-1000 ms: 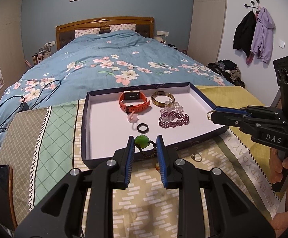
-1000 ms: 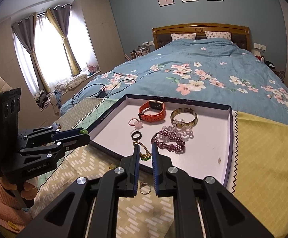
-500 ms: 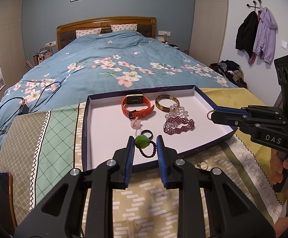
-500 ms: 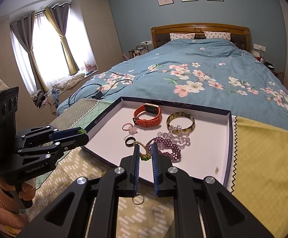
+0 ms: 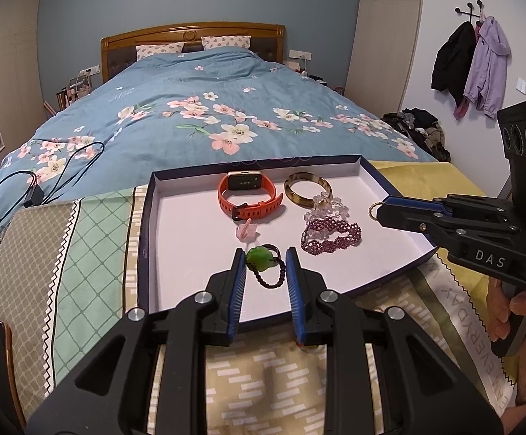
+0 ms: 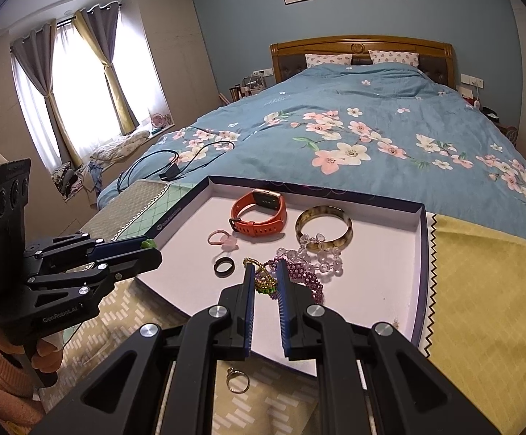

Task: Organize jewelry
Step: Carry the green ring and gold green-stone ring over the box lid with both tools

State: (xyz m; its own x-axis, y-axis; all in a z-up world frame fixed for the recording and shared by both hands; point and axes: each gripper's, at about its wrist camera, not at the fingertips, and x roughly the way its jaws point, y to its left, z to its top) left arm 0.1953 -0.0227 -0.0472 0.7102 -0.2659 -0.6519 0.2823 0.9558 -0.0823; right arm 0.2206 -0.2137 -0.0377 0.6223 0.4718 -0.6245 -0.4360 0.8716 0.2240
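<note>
The left gripper [image 5: 263, 259] clamps a green bead [image 5: 257, 258] on a dark beaded bracelet [image 5: 272, 278] that hangs between its fingers, above the tray's [image 5: 146, 253] near half. The right gripper [image 6: 264, 275] pinches a gold chain [image 6: 263, 279] with green beads over the tray, beside a black ring [image 6: 224, 266] and a purple bracelet [image 6: 301, 275]. A loose ring [image 6: 237, 380] lies on the cloth outside the tray. Writing — "DAS" on the right gripper, "GenRobot.AI" on the left.
</note>
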